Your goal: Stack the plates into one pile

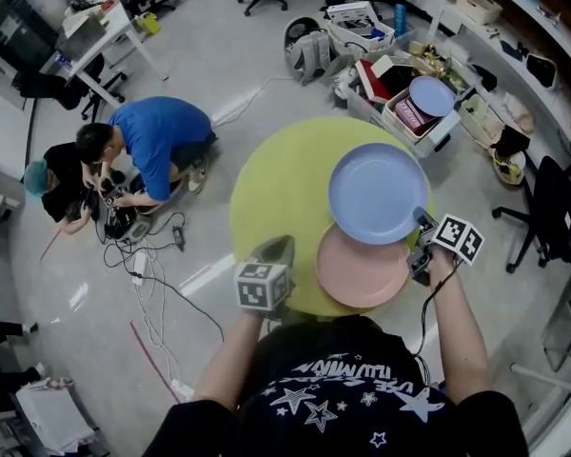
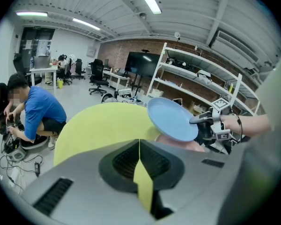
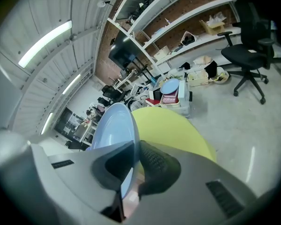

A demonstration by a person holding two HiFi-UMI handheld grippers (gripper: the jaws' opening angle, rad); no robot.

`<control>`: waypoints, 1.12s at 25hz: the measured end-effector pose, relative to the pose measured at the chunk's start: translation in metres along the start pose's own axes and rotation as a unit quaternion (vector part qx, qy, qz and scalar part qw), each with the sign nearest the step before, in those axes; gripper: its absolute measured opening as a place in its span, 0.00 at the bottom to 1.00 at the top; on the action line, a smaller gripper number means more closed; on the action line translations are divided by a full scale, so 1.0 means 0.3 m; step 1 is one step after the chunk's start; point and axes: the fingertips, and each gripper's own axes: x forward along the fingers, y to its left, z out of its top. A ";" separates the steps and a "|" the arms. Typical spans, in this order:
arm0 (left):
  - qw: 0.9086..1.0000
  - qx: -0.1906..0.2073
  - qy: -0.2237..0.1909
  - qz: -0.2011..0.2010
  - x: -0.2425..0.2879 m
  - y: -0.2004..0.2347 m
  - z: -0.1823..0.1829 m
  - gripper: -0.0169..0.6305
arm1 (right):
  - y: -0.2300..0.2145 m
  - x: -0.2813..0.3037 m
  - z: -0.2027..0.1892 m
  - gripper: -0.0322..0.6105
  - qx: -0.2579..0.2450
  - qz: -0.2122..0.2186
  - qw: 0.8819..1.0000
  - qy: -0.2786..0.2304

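Note:
A blue plate [image 1: 378, 194] hangs tilted above the round yellow-green table [image 1: 276, 188], partly over a pink plate [image 1: 362, 269] that lies flat near the table's front edge. My right gripper [image 1: 422, 225] is shut on the blue plate's near right rim. In the right gripper view the blue plate [image 3: 112, 125] stands edge-on between the jaws of the right gripper [image 3: 133, 153]. My left gripper [image 1: 274, 250] hovers at the table's front left edge, shut and holding nothing. From the left gripper [image 2: 139, 146] the blue plate [image 2: 171, 118] shows to the right, above a sliver of the pink plate [image 2: 187, 144].
Two people [image 1: 152, 141] crouch on the floor to the left among cables [image 1: 152, 265]. Crates [image 1: 409, 112] holding a lilac plate [image 1: 432, 95] stand behind the table at the right. An office chair [image 1: 552, 208] is at the far right, shelves [image 2: 201, 78] beyond.

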 end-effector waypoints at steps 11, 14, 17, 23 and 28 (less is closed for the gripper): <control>1.000 0.021 0.015 -0.010 -0.046 -0.103 -0.089 0.05 | -0.022 -0.115 -0.199 0.12 -0.023 0.023 0.998 0.058; 1.000 0.018 0.015 -0.008 -0.052 -0.120 -0.123 0.05 | -0.030 -0.138 -0.251 0.12 -0.031 0.032 0.996 0.077; 1.000 0.017 0.017 -0.006 -0.061 -0.142 -0.149 0.05 | -0.040 -0.156 -0.293 0.12 -0.035 0.041 0.994 0.092; 1.000 0.013 0.019 0.001 -0.094 -0.169 -0.189 0.05 | -0.051 -0.176 -0.349 0.12 -0.051 0.049 0.991 0.114; 1.000 0.006 0.021 0.010 -0.109 -0.172 -0.225 0.05 | -0.057 -0.184 -0.371 0.12 -0.064 0.051 0.988 0.127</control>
